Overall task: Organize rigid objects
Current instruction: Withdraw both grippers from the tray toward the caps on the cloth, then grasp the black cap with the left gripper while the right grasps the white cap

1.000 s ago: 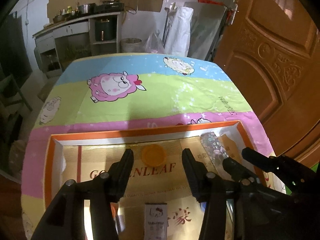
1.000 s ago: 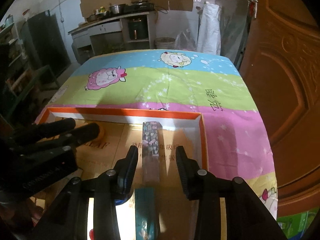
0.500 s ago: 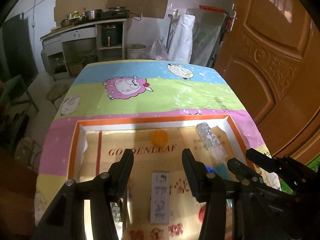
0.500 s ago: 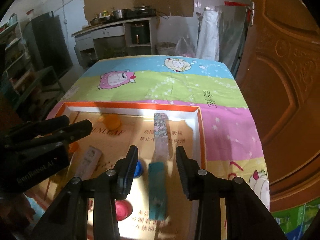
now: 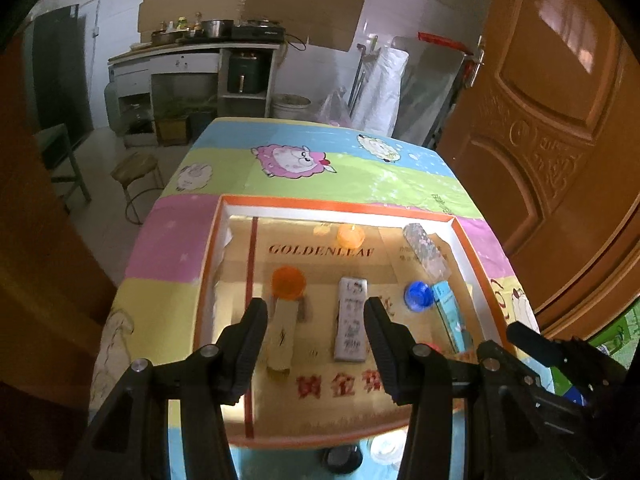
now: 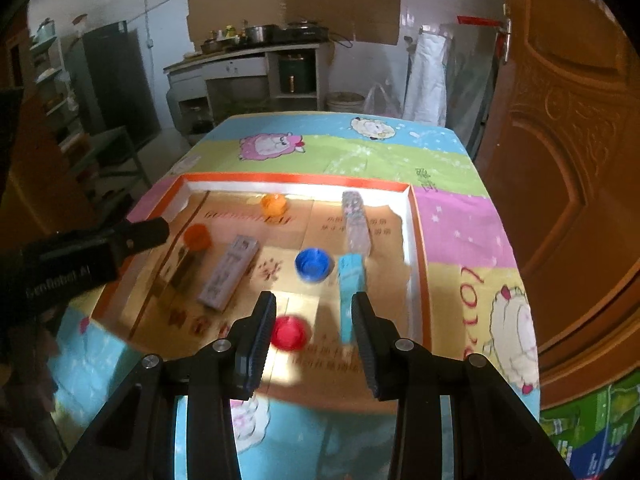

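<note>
A cartoon-sheep cloth covers the worktop (image 5: 360,184); the orange-rimmed tray (image 6: 418,248) holds caps and flat boxes; left gripper (image 5: 316,320) and right gripper (image 6: 314,314) hover at its 6 o'clock edge, jaws apart, empty.

One orange-rimmed tray (image 6: 416,224) sits on the cartoon-sheep tablecloth (image 6: 460,216). In it I count four bottle caps: two orange ones (image 6: 197,237) (image 6: 273,204), one blue (image 6: 313,264), one red (image 6: 289,333). There are also four long slim boxes: a white printed one (image 6: 230,272), a teal one (image 6: 350,284), a floral-patterned one (image 6: 355,218), and a tan one (image 5: 282,334), blurred in the right wrist view. Two grippers are above them, the left gripper (image 5: 316,330) and the right gripper (image 6: 314,328).
</note>
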The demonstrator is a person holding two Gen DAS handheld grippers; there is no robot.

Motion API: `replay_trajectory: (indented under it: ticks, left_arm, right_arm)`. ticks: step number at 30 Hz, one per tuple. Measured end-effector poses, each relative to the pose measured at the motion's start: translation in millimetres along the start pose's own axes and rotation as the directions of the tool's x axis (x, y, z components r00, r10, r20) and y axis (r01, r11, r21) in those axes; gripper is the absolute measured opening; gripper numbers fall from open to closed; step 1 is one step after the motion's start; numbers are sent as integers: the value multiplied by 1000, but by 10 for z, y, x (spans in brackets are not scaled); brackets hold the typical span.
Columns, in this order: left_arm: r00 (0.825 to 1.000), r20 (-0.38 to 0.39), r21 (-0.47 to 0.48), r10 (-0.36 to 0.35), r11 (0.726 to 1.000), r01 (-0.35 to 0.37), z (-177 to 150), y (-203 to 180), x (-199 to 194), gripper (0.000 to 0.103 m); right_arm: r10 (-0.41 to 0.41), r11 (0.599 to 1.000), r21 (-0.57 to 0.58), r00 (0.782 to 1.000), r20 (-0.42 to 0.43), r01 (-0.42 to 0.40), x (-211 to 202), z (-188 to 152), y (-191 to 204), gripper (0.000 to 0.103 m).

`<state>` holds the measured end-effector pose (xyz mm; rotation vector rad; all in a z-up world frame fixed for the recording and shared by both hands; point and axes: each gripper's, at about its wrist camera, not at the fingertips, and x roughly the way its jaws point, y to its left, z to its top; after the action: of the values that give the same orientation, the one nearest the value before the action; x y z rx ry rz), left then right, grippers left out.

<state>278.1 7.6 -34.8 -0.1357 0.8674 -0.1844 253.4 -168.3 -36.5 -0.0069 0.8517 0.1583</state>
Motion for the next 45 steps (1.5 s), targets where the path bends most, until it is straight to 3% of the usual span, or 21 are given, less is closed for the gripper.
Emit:
replay_trajectory:
  ticks: [9, 19, 29, 42, 45]
  left_arm:
    - [999, 39, 9, 14, 1000, -14, -377, 90, -256, 50]
    - [996, 85, 38, 30, 999, -33, -753, 186, -406, 50]
    - [998, 54, 70, 36, 997, -39, -1106, 330, -364, 50]
    - [999, 40, 115, -10, 993, 5, -1163, 308, -320, 50]
    - [999, 34, 130, -23, 991, 18, -1177, 279, -309, 50]
  right_arm:
    - [36, 999, -3, 999, 0, -36, -188, -457, 163, 41]
    - [96, 995, -27, 994, -47, -97, -93, -813, 416, 41]
    - [113, 992, -46, 990, -87, -118, 100, -894, 580, 41]
    - [69, 990, -119, 996, -60, -76, 346, -779, 772, 41]
    - [72, 990, -117, 996, -61, -78, 360, -762, 760, 31]
